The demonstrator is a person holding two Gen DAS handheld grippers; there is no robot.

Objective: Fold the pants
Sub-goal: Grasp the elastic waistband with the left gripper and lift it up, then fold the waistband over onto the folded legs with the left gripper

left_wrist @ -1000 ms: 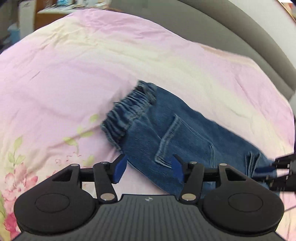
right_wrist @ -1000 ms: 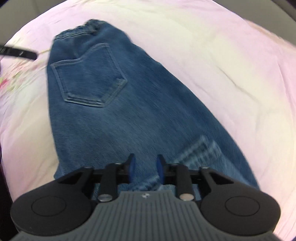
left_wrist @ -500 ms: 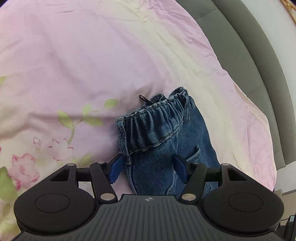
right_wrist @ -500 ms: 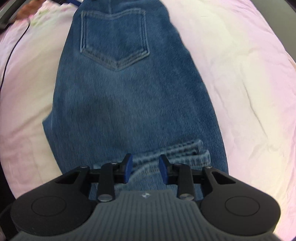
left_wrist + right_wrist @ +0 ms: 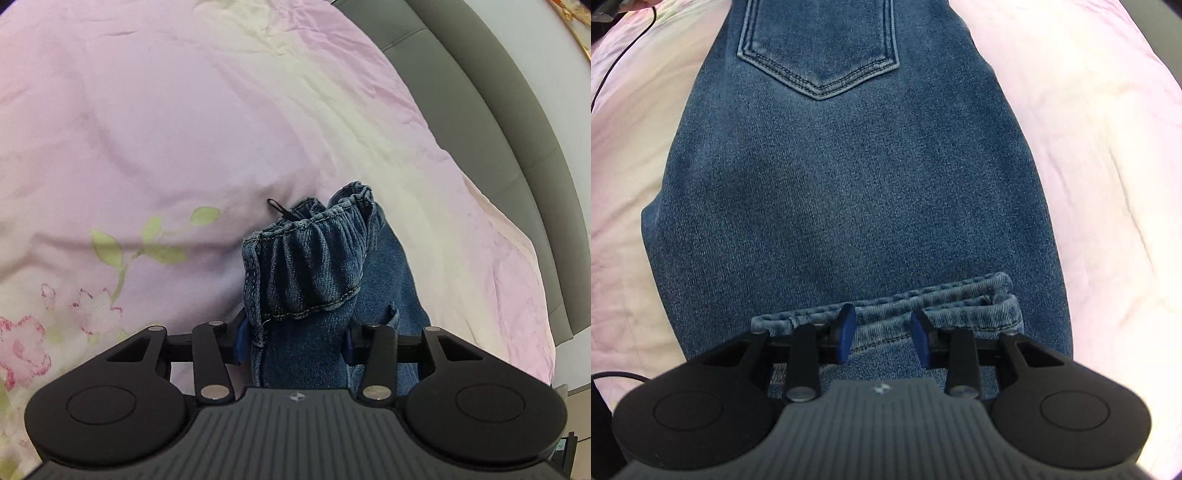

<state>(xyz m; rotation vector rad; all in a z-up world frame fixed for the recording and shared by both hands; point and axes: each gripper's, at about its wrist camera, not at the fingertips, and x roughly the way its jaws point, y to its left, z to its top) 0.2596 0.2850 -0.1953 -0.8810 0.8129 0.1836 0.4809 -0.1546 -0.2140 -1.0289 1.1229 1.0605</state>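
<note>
Blue denim pants [image 5: 317, 266] lie on a pink flowered bedcover [image 5: 184, 129]. In the left wrist view the gathered elastic waistband stands bunched up between the jaws of my left gripper [image 5: 294, 343]. Those jaws are closing, and the blue pads press the denim from both sides. In the right wrist view the pants [image 5: 857, 192] stretch away, back pocket [image 5: 820, 44] at the top. My right gripper [image 5: 882, 332] points straight down over the doubled leg hems [image 5: 960, 306]. Its jaws are opening, with the hem edge lying between the tips but not pinched.
A grey padded headboard [image 5: 498, 92] curves along the right of the bed. A thin black cable [image 5: 613, 70] crosses the cover at the upper left of the right wrist view. Pink cover [image 5: 1089, 147] spreads on both sides of the pants.
The left jaws narrowed onto the waistband, which now bunches up between them. The right gripper sank closer to the hems, and its jaws spread slightly.
</note>
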